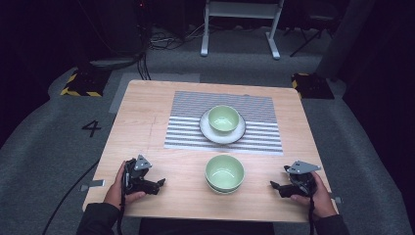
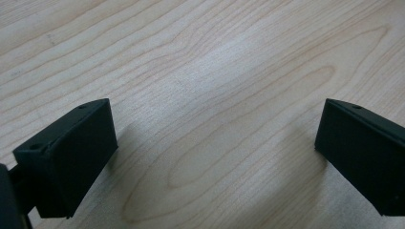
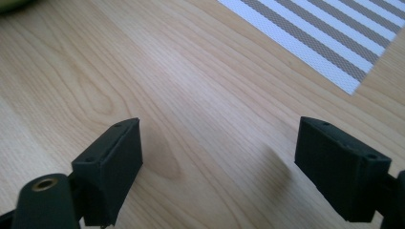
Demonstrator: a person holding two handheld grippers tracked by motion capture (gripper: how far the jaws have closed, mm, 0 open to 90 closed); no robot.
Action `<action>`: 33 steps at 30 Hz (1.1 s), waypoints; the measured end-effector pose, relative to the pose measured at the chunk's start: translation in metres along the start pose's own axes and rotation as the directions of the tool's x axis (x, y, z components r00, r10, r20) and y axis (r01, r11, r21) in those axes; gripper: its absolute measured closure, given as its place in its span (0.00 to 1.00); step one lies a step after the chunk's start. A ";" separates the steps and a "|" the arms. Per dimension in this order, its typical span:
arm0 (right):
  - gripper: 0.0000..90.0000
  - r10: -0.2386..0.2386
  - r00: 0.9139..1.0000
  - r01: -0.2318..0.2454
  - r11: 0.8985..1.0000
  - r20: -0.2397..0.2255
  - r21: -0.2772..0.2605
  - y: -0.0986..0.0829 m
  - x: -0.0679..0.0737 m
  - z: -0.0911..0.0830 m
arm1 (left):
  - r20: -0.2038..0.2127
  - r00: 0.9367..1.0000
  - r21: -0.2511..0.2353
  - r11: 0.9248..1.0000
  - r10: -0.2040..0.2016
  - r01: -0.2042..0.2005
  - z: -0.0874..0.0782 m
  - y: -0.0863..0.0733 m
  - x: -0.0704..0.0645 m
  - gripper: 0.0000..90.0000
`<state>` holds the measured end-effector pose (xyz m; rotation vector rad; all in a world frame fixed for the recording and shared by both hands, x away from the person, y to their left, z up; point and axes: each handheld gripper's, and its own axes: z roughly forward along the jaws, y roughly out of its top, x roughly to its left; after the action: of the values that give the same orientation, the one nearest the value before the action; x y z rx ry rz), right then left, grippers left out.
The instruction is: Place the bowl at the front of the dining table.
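Resting near the desk's front corners, both grippers, left and right, are held agape; bowls at front centre and a striped mat are seen

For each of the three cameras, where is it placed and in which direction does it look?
High view: above the person's side, facing forward and down on the table; both hands show, with the left gripper and right gripper.
Left gripper view: rides on the left gripper, looking down at bare wood between its open jaws.
Right gripper view: rides on the right gripper, looking across wood to the striped mat.
The high and right gripper views share the striped mat.
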<state>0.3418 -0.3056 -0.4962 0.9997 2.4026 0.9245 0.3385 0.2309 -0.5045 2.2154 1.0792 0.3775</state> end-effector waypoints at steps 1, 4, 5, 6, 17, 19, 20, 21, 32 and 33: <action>0.17 0.016 1.000 -0.016 1.000 -0.002 -0.004 -0.003 -0.002 -0.001 | 0.000 1.000 0.000 1.000 0.000 0.000 0.000 0.000 0.000 0.00; 0.16 0.073 0.997 -0.074 0.997 -0.022 -0.024 -0.011 -0.011 -0.003 | 0.000 1.000 0.000 1.000 -0.003 0.003 0.000 0.000 0.000 0.00; 0.16 0.090 0.996 -0.091 0.995 -0.026 -0.032 -0.014 -0.013 -0.003 | 0.000 1.000 0.000 1.000 -0.003 0.003 0.000 0.000 0.000 0.00; 0.16 0.094 0.995 -0.095 0.995 -0.022 -0.042 -0.017 -0.015 -0.005 | 0.000 1.000 0.000 1.000 -0.003 0.003 0.000 0.000 0.000 0.00; 0.16 0.111 0.994 -0.111 0.993 -0.007 -0.047 -0.030 -0.031 -0.015 | -0.004 1.000 0.002 1.000 0.001 -0.001 0.000 0.001 0.001 0.00; 0.16 0.110 0.994 -0.110 0.993 -0.009 -0.047 -0.030 -0.031 -0.015 | -0.005 1.000 0.000 1.000 -0.001 0.001 0.001 0.001 0.001 0.00; 0.16 0.109 0.994 -0.109 0.993 -0.011 -0.046 -0.030 -0.031 -0.015 | -0.005 1.000 0.000 1.000 -0.002 0.002 0.001 0.001 0.001 0.00; 0.15 0.106 0.994 -0.106 0.993 -0.013 -0.045 -0.030 -0.032 -0.015 | -0.004 1.000 0.000 1.000 -0.002 0.002 0.001 0.001 0.001 0.00; 0.13 0.111 0.994 -0.111 0.993 -0.005 -0.042 -0.027 -0.031 -0.012 | -0.009 1.000 0.000 1.000 -0.010 0.010 0.000 0.000 0.000 0.00; 0.13 0.112 0.994 -0.112 0.993 -0.004 -0.042 -0.027 -0.031 -0.012 | -0.007 1.000 -0.001 1.000 -0.006 0.006 0.000 0.000 0.001 0.00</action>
<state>0.3436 -0.3478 -0.5039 1.1283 2.3383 1.0113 0.3396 0.2311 -0.5045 2.2109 1.0884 0.3833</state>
